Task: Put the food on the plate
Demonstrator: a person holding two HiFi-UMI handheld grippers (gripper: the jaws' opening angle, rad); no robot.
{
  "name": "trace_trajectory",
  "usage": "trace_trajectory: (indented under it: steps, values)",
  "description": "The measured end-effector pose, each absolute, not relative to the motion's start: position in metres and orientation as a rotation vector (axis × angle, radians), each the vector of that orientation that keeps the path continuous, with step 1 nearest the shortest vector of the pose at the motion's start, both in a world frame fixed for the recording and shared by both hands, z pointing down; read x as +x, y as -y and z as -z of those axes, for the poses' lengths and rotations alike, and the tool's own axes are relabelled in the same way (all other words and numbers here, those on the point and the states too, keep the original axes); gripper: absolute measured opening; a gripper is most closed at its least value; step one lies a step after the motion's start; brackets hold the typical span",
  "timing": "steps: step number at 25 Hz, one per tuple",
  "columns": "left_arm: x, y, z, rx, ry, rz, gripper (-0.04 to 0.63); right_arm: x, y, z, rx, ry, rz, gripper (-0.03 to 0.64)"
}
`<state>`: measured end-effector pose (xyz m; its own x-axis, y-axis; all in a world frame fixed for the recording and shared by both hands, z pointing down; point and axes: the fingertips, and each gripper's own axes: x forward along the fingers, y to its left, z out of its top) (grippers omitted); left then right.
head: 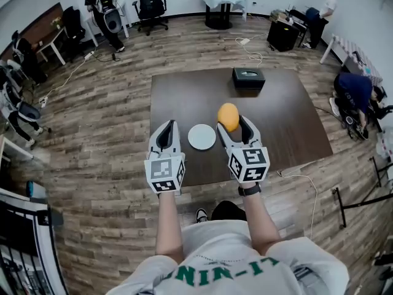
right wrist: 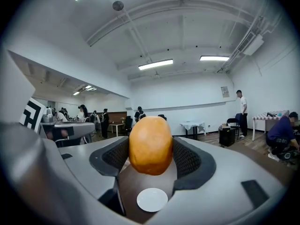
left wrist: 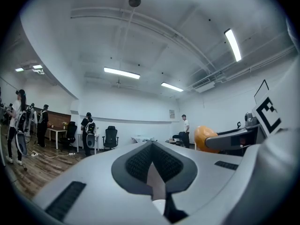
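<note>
The right gripper (head: pixel 233 125) is clamped on the orange food (head: pixel 228 116) above the desk (head: pixel 279 118), just right of the plate (head: pixel 202 136). The left gripper (head: pixel 169 124), left of the plate, is closed and empty

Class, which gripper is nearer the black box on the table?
Right. The right gripper, holding the food, is on the near side of the box; the left gripper is farther off, left of the plate.

Orange oval food (head: pixel 228 117) held aloft beside round white plate (head: pixel 202 136).
</note>
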<state>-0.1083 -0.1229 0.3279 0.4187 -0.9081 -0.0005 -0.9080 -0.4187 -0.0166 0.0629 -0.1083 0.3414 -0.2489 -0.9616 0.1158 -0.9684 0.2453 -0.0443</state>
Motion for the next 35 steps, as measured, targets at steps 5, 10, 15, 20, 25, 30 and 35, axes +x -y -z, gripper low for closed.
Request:
trace_trajectory:
  steps: [5, 10, 15, 20, 25, 30, 35]
  values:
    - [-0.106, 0.153, -0.341, -2.637, -1.686, 0.035, 0.011, 0.070, 0.141, -0.353, 1.883, 2.414, -0.190, 0.307]
    - [-0.100, 0.192, -0.355, -2.635, -1.719, 0.048, 0.011, 0.073, 0.181, -0.371, 1.822, 2.427, -0.216, 0.307]
    - [-0.087, 0.234, -0.369, -2.639, -1.740, 0.085, 0.011, 0.080, 0.225, -0.390, 1.735, 2.421, -0.272, 0.307]
    - [-0.078, 0.266, -0.391, -2.657, -1.771, 0.131, 0.011, 0.084, 0.257, -0.418, 1.643, 2.415, -0.345, 0.306]
    - [-0.074, 0.289, -0.420, -2.705, -1.816, 0.160, 0.011, 0.080, 0.282, -0.442, 1.575, 2.478, -0.437, 0.307]
    - [-0.075, 0.305, -0.445, -2.747, -1.862, 0.186, 0.011, 0.071, 0.301, -0.469, 1.510, 2.456, -0.468, 0.307]
    - [-0.083, 0.317, -0.465, -2.762, -1.909, 0.201, 0.011, 0.062, 0.314, -0.503, 1.436, 2.392, -0.526, 0.307]
